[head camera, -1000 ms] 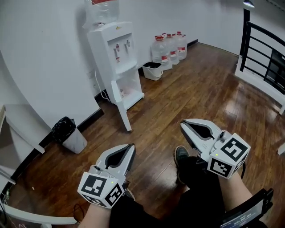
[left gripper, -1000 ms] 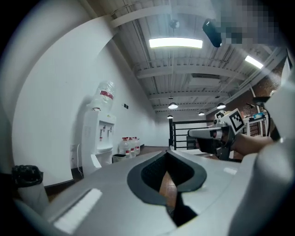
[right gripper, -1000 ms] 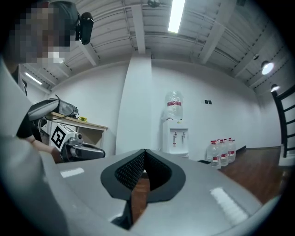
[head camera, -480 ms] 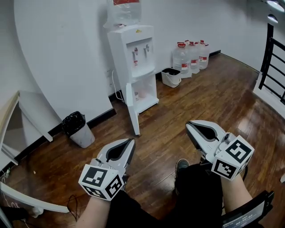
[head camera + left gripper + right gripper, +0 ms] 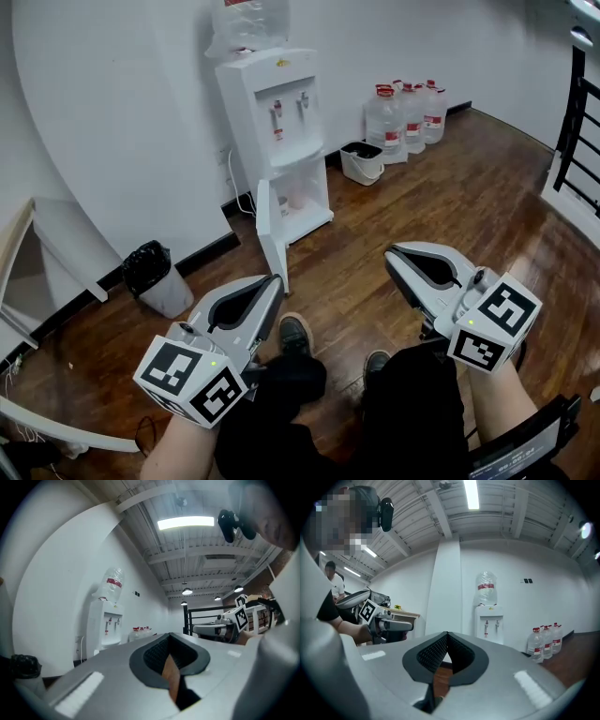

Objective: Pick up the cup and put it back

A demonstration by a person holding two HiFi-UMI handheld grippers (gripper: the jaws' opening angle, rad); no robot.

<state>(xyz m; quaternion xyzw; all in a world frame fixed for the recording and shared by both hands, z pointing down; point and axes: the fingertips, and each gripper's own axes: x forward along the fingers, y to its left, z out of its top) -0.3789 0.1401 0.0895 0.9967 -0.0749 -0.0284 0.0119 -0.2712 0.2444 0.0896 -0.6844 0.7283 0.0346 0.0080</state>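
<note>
While left claw [image 5: 275, 280], right claw [image 5: 390, 252] closed, floor [image 5: 450, 187] bare up to dispenser [image 5: 281, 131].

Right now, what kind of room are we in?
Likely an office or workshop corner: a white floor-standing water dispenser against the wall, spare clear water jugs nearby, a black-lined bin on dark wood flooring.

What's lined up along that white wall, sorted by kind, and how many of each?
Water dispenser: 1
Bottle on top of it: 1
Spare water jugs on the floor: 3
White bin beside the jugs: 1
Black-bagged trash bin: 1
Total: 7
</note>
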